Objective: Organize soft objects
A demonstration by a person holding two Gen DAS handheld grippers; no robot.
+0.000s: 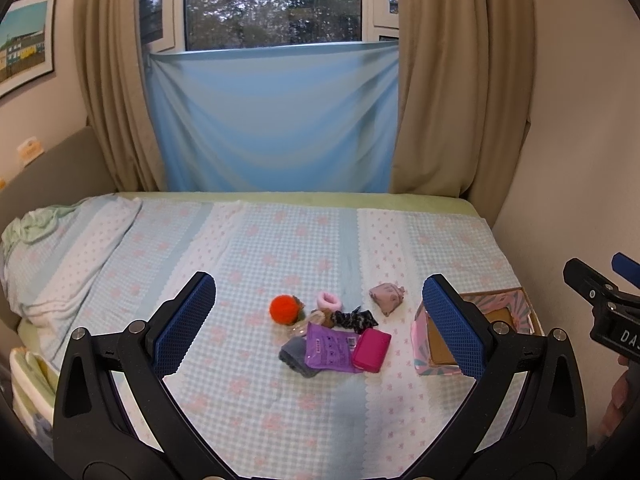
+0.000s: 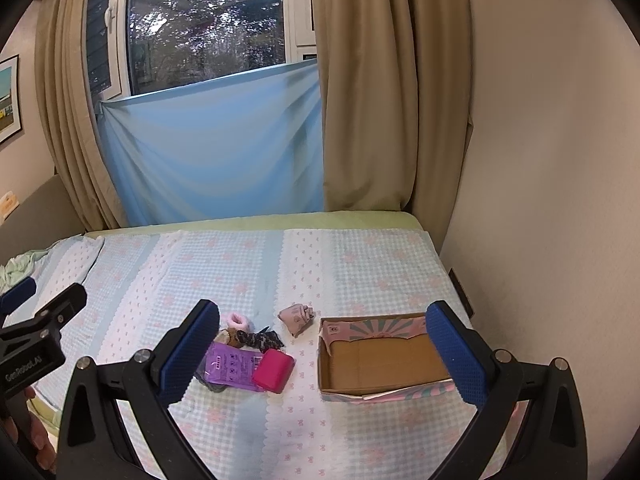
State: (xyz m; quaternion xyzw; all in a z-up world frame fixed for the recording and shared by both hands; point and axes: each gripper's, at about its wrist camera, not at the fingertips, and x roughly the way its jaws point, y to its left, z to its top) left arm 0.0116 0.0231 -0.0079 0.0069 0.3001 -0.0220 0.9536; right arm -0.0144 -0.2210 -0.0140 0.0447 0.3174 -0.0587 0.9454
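A small pile lies on the bed: an orange pompom [image 1: 283,309], a pink scrunchie [image 1: 329,300], a dark patterned scrunchie [image 1: 355,318], a purple packet [image 1: 329,349], a magenta pouch [image 1: 372,349], a grey cloth [image 1: 294,354] and a mauve pouch [image 1: 386,298] set apart. An open cardboard box [image 2: 380,354] with pink patterned sides stands right of the pile, empty. My left gripper [image 1: 319,320] is open above the near bed, before the pile. My right gripper [image 2: 324,356] is open, before the box and the magenta pouch [image 2: 273,370]. Both are empty.
The bed's checked blanket [image 1: 280,240] spreads wide around the pile. A pillow [image 1: 60,248] lies at the left end. A wall [image 2: 540,200] runs along the bed's right side. Curtains [image 1: 452,100] and a blue cloth [image 1: 276,120] hang behind the bed.
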